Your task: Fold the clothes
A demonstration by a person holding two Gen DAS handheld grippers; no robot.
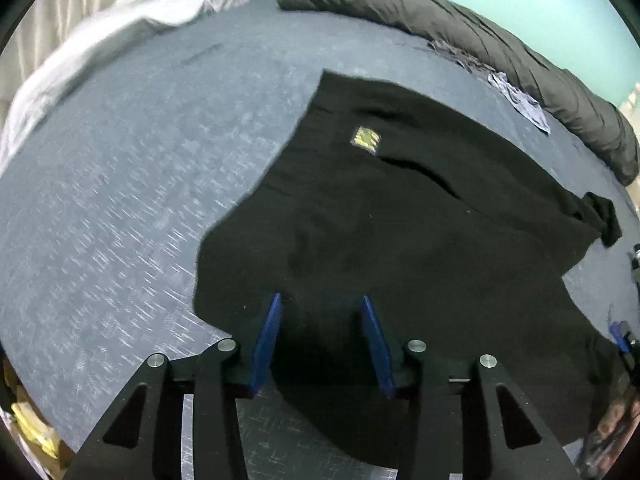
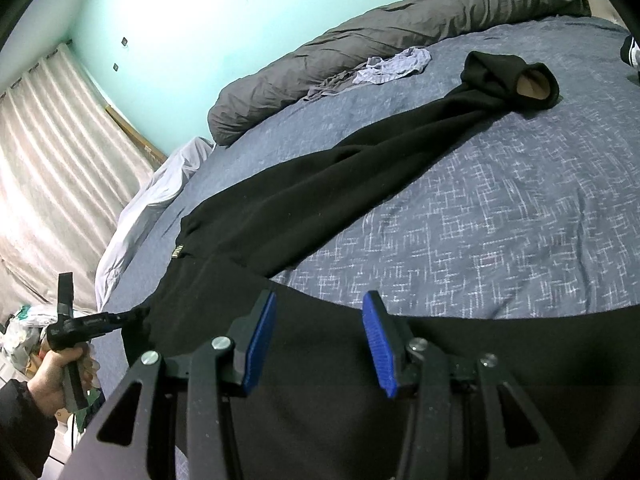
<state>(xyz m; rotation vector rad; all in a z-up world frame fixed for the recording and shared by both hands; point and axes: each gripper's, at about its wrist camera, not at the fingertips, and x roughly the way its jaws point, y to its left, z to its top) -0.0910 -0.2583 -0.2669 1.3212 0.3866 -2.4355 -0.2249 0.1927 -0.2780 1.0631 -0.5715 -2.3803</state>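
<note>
Black sweatshirt [image 1: 400,220] spread on bed [image 1: 120,200], not yet a compact fold.
Body lies flat, yellow label [image 1: 365,140] up; one sleeve [image 2: 400,140] stretches far right, cuff [image 2: 532,84] open; near hem under both tools; left hand-held gripper [image 1: 320,300] wide apart over cloth; right hand-held gripper [image 2: 320,300] wide too, gripping nothing; sleeves and body still want folding in; grey duvet [image 2: 400,20] rolled along far edge.

Garment [image 1: 400,216]: spread flat on the bedspread [image 1: 132,184].
Sleeve [image 2: 400,128]: stretched away across the bedspread towards the rolled duvet [image 2: 400,28].
Duvet: along the bed's far edge.
Small cloth [image 2: 396,65]: between sleeve end and duvet.
Curtain [image 2: 52,152]: beyond the bed's left side.
</note>
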